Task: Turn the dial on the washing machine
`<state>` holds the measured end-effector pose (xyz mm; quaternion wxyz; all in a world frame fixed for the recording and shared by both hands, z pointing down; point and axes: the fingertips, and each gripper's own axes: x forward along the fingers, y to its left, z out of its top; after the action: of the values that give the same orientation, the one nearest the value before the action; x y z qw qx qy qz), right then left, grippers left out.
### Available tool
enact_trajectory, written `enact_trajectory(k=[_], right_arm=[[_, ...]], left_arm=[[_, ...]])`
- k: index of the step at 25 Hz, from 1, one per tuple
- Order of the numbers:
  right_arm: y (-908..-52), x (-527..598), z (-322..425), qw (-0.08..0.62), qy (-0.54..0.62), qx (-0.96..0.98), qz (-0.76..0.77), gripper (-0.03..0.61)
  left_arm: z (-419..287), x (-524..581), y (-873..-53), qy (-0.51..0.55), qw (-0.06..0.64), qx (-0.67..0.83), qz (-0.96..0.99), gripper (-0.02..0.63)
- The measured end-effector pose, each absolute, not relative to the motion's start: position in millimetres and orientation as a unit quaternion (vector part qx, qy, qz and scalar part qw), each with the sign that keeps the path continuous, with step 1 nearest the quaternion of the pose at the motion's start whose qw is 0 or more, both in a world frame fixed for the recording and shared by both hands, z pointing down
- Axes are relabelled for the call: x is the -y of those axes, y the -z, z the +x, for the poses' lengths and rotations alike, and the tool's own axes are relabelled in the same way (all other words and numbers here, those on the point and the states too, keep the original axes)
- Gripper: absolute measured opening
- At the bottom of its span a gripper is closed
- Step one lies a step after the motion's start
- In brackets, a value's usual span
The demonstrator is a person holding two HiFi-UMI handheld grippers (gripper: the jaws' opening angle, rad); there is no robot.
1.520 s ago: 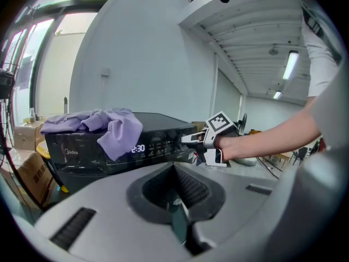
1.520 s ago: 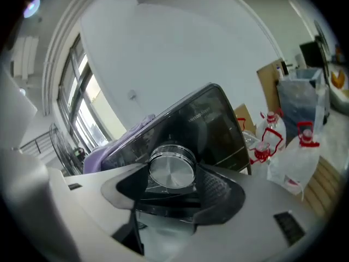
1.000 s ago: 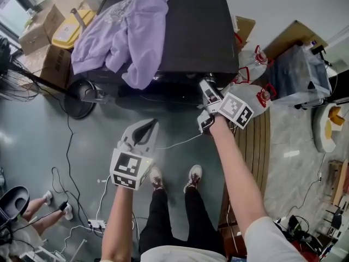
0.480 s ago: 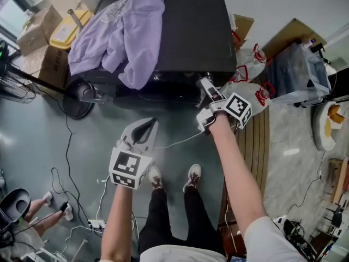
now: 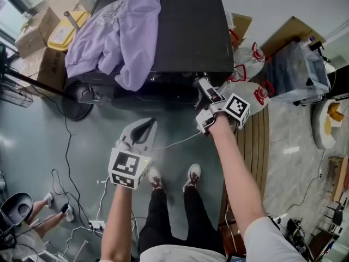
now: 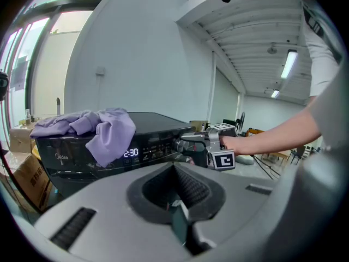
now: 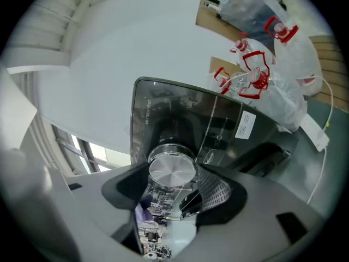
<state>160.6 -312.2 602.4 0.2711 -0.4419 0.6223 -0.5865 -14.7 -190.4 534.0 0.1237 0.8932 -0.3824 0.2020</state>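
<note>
A black glossy top-loading washing machine (image 5: 185,31) carries a crumpled lavender garment (image 5: 117,31) over its left side, one fold hanging past the front edge. The right arm reaches straight forward, and the right gripper (image 5: 203,86) meets the front control panel near the machine's right front corner. Its jaws are clamped round the brushed-silver round dial (image 7: 172,171). The left gripper (image 5: 146,125) hangs back over the floor, forearm level, with its jaws pressed together on nothing.
</note>
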Motion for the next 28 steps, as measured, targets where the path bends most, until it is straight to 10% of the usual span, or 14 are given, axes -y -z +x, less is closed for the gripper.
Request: enact_trajectory(k=[15,22,28], right_arm=[[-565,261,167,0.103,0.492,-0.728,-0.466,0.269],[-491,234,179,-0.016,0.336,-0.808,-0.483,0.036],[-406,211,172,-0.120,0.185,-0.852,-0.476,0.014]], left_arm=[[-10,193,-499,-0.191,0.101,0.387,0.896,0.014],[-9,199,-442,-0.167,0.070,0.394,0.901,0.014],[-22,201,-365,-0.144,0.032,0.408,0.901,0.014]])
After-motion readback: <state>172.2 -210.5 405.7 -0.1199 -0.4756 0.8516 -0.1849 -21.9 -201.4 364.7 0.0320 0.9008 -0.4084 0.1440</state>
